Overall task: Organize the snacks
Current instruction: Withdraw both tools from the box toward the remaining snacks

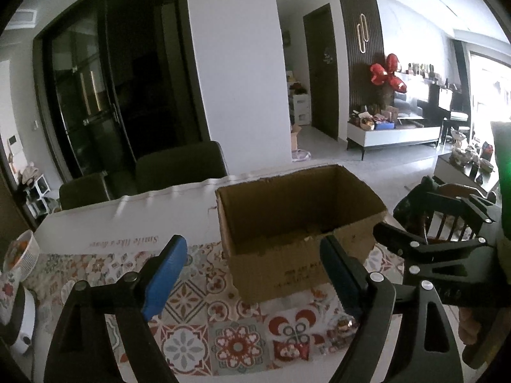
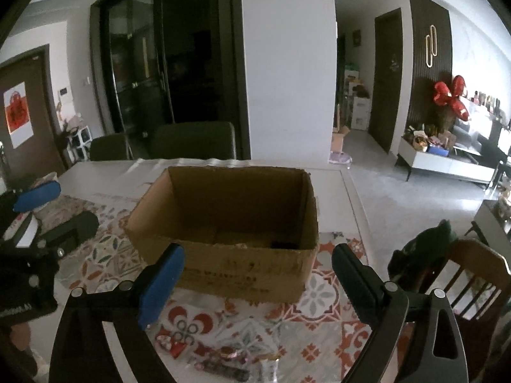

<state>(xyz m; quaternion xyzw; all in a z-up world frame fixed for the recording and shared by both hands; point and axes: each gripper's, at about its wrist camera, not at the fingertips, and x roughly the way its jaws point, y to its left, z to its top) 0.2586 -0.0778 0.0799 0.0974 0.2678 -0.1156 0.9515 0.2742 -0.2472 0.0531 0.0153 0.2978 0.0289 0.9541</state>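
An open cardboard box [image 1: 287, 255] [image 2: 230, 265] stands on a patterned tablecloth [image 1: 191, 287] [image 2: 319, 293]. In the right wrist view something small and dark [image 2: 284, 244] lies at the bottom of the box; what it is I cannot tell. Small wrapped snacks [image 1: 343, 324] [image 2: 223, 357] lie on the cloth in front of the box. My left gripper [image 1: 254, 242] is open just before the box's near wall, with nothing between its blue pads. My right gripper [image 2: 259, 250] is likewise open and empty, facing the same wall. Each gripper shows at the edge of the other's view.
Dark chairs [image 2: 194, 140] stand behind the table's far edge. A wooden chair [image 2: 479, 271] with a dark green cloth [image 2: 424, 242] on it is at the right. A white basket [image 1: 22, 252] and a white appliance [image 1: 19, 325] sit at the table's left.
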